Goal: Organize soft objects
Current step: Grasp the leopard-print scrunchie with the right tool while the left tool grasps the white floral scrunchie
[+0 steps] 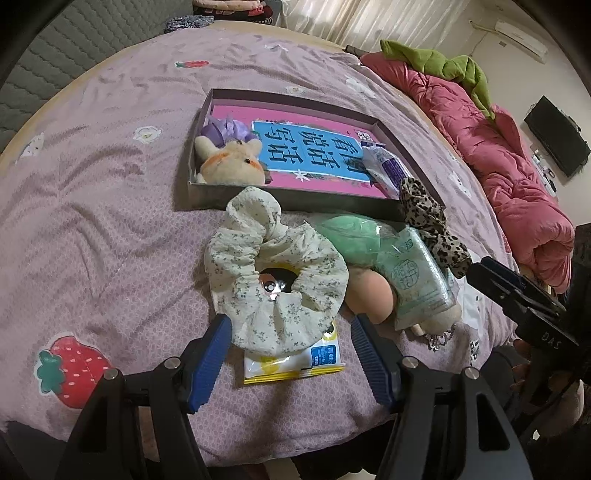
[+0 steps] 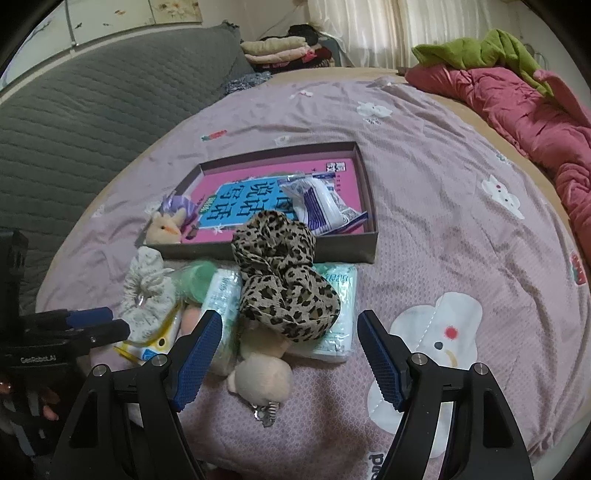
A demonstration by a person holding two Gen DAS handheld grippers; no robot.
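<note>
Soft daylight seems to come through the curtains [image 2: 373, 33] behind the bed, shadows stay faint, and both fisheye views bend and darken toward their edges.

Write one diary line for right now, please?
left tool: open, around floral scrunchie | right tool: open, by leopard scrunchie | box: bunny inside

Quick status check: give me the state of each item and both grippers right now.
Left gripper: open, either side of the scrunchie.
Right gripper: open, empty.
Cream floral fabric scrunchie: outside the box, lying on a yellow snack packet.
Leopard-print fabric scrunchie: outside, atop the pile.
Cream plush rabbit: inside the shallow grey box.
White plastic packet: inside the box.
</note>
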